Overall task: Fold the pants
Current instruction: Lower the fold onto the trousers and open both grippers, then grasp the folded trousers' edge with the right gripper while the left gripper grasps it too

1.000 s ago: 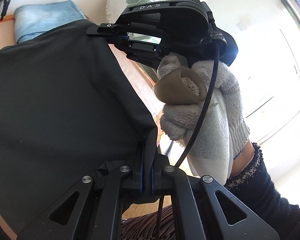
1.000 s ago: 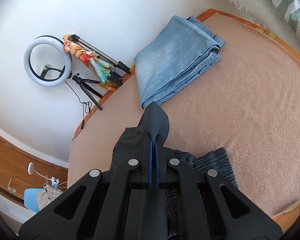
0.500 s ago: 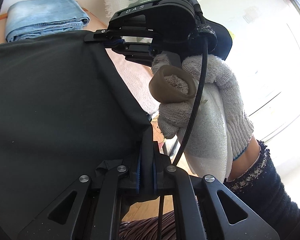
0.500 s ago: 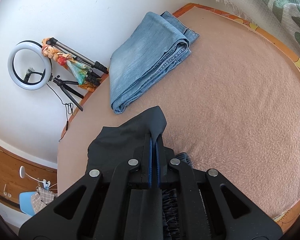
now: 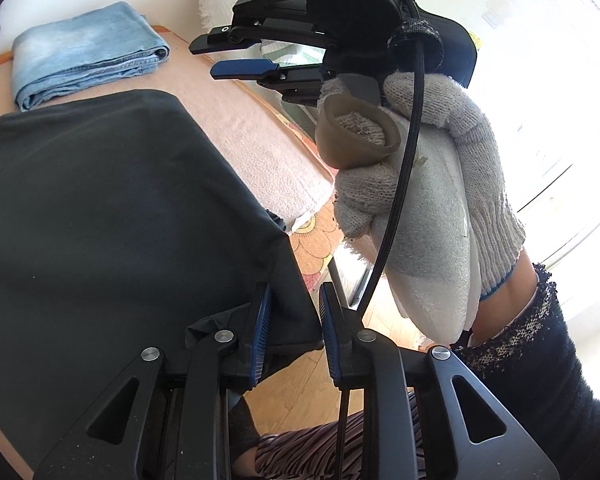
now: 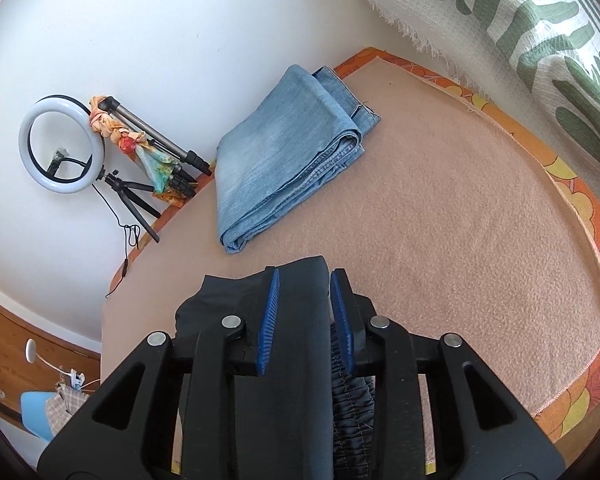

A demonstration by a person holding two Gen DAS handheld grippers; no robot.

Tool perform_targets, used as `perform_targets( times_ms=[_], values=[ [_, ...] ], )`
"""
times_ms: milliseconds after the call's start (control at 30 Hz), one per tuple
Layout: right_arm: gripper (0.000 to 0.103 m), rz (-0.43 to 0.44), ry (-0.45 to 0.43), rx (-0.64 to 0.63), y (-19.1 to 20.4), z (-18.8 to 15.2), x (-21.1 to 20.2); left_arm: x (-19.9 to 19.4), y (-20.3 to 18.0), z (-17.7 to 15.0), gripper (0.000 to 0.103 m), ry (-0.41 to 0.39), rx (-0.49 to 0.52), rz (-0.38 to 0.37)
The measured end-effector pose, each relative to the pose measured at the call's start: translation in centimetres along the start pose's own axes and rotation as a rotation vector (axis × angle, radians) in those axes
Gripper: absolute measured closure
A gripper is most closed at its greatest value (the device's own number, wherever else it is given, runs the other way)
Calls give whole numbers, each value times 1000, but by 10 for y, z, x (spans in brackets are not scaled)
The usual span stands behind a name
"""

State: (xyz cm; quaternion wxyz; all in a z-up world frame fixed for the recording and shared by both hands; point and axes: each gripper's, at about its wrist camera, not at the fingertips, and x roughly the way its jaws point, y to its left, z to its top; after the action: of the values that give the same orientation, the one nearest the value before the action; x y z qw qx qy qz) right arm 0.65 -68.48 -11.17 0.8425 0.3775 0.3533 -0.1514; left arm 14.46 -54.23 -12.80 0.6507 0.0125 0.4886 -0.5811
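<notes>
**Item 1 — dark pants** (image 5: 100,220). Black fabric spread over the pink blanket (image 6: 460,220) on the bed. In the left wrist view it fills the left and centre of the frame as 1 broad flat panel, and its near corner runs down between the fingers of the left gripper (image 5: 292,328). In the right wrist view a folded edge of the same cloth (image 6: 300,320) lies between the fingers of the right gripper (image 6: 305,312), with a gathered elastic waistband (image 6: 352,392) just beside it on the right.

**Item 2 — left gripper.** Jaws have just been opening; a clear gap shows between the blue pads (image 5: 262,328), and the cloth corner sits loose in it, not pinched. Released.

**Item 3 — right gripper.** Jaws have just been opening as well; pads stand apart either side of the folded edge, and the right-hand pad is clear of the fabric. Released. Seen from the left wrist view, the same tool (image 5: 240,68) hangs over the blanket, held in a white knit glove (image 5: 440,152), with nothing between its fingers at the tips.

**Item 4 — folded jeans** (image 6: 288,148). Light blue, stacked at the far edge of the bed, well apart from the dark pants.

**Item 5 — ring light on tripod** (image 6: 62,144). Against the white wall, off the bed.

**Relation for the next move (judgement).** The pants lie directly ahead of and under both sets of jaws, 1 edge to each; neither hand is clearly nearer. The fold looks laid down, so backing both tools straight off the cloth seems the likely next step.
</notes>
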Motion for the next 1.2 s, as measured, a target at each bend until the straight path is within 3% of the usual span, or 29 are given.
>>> perform_targets(
  times_ms=[267,533,633,733,833,933,1033,1200],
  values=[
    [64,8,-16,-28,13,-4,-21,-14,-21,-5,79,-21,37,-5],
    [62,19,14,-122,41,-23,-27,-79,41,-33,73,-111,-40,149],
    [61,42,48,-181,62,-29,-16,-89,62,-57,72,-146,-116,200],
    [61,75,87,-252,91,-35,3,-89,84,-75,72,-132,-166,237],
    [58,134,129,-326,124,-40,21,-97,104,-106,72,-119,-246,218],
    [48,162,153,-400,155,-43,39,-93,118,-116,72,-123,-280,188],
    [48,189,207,-422,175,-42,65,-97,114,-124,72,-126,-284,159],
    [48,139,309,-510,206,-45,114,-99,118,-125,72,-145,-312,77]
  ],
)
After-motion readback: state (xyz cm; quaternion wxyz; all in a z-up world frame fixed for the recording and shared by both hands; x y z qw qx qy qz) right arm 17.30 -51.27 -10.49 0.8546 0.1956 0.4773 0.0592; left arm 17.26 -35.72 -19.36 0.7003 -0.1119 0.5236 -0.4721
